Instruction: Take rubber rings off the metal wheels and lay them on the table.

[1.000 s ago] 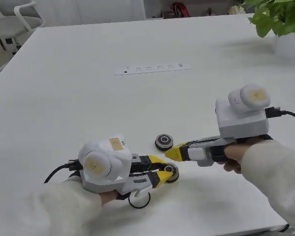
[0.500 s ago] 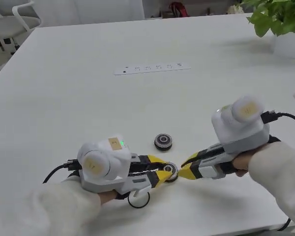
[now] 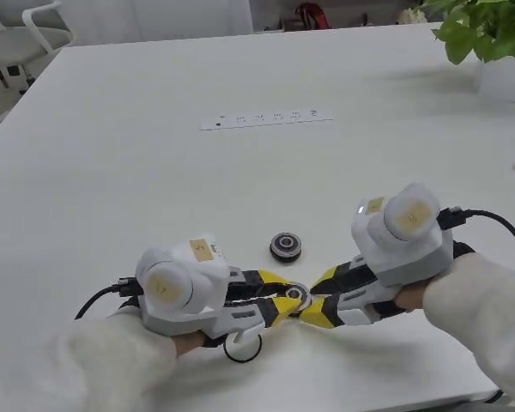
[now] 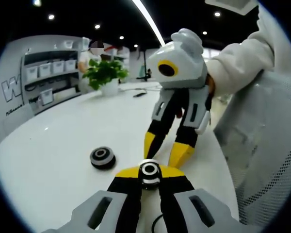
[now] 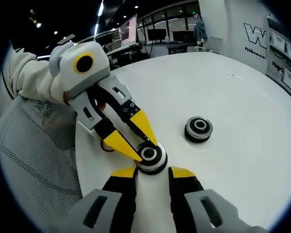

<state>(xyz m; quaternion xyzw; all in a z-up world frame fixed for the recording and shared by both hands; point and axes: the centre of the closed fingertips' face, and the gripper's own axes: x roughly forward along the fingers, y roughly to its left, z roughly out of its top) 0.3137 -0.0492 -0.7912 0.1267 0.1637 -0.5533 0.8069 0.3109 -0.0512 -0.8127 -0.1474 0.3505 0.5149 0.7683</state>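
We take this for an open-plan office or company lab. The broad white table (image 3: pixel 154 172) has a socket strip (image 3: pixel 267 119) set into its top. A white swivel chair (image 3: pixel 26 39) stands off its far left corner, a potted plant (image 3: pixel 481 34) at its far right. Beyond the table we see desk monitors (image 5: pixel 131 30), shelves of white bins (image 4: pixel 51 73), ceiling spotlights (image 4: pixel 121 37) and large wall lettering (image 5: pixel 256 33).
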